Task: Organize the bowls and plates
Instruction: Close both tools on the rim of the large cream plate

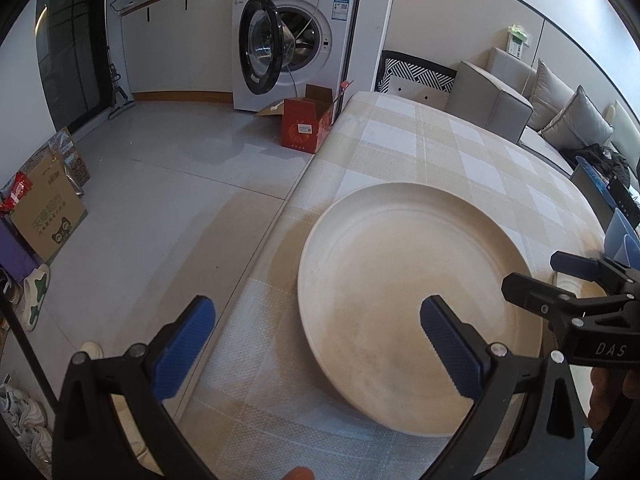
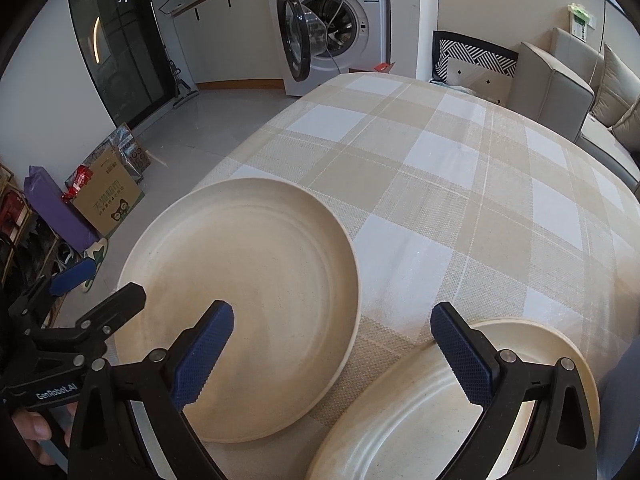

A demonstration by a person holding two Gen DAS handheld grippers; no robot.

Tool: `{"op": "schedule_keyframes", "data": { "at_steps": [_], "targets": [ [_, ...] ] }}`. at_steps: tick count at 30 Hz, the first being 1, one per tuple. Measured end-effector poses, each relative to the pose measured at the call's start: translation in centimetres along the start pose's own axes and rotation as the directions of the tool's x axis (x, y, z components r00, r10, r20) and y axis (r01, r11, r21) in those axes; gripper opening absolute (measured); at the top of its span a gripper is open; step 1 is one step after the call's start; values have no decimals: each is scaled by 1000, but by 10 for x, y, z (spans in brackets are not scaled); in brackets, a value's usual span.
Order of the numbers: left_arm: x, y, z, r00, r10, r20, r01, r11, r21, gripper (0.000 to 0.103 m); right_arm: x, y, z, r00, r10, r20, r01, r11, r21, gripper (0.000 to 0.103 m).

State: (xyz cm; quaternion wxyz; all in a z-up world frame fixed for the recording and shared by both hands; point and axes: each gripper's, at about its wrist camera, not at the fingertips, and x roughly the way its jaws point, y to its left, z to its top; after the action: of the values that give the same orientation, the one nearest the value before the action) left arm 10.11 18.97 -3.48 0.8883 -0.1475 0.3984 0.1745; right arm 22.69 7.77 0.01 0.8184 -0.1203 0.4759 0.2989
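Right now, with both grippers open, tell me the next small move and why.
Probably lower the right gripper onto the near plate's rim and close. It hangs open above that rim, holding nothing, and the large plate lies beside it, ready for stacking.

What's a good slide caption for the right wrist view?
Open right gripper above two cream plates on a checked tablecloth.
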Motion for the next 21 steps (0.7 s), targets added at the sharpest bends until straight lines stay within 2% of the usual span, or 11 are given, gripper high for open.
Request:
{"op": "schedule_keyframes", "data": {
  "at_steps": [7,12,14,21],
  "targets": [
    [9,-1,-2,1000,10,-22,-10,1000,3,103,9,6,4,1000,3,-20,-3,1000,-18,95],
    [12,-1,-3,1000,12,-29,-12,1000,-1,103,14,6,5,999,9,-39,-10,1000,-16,85],
    [13,0,-3,1000,12,-26,-12,1000,-5,103,16,6,5,999,10,-45,-10,1000,-13,84],
    [15,0,-4,999,-4,-38,4,1000,-1,95,20,6,5,997,19,-70,-20,1000,-20,78]
  ]
}}
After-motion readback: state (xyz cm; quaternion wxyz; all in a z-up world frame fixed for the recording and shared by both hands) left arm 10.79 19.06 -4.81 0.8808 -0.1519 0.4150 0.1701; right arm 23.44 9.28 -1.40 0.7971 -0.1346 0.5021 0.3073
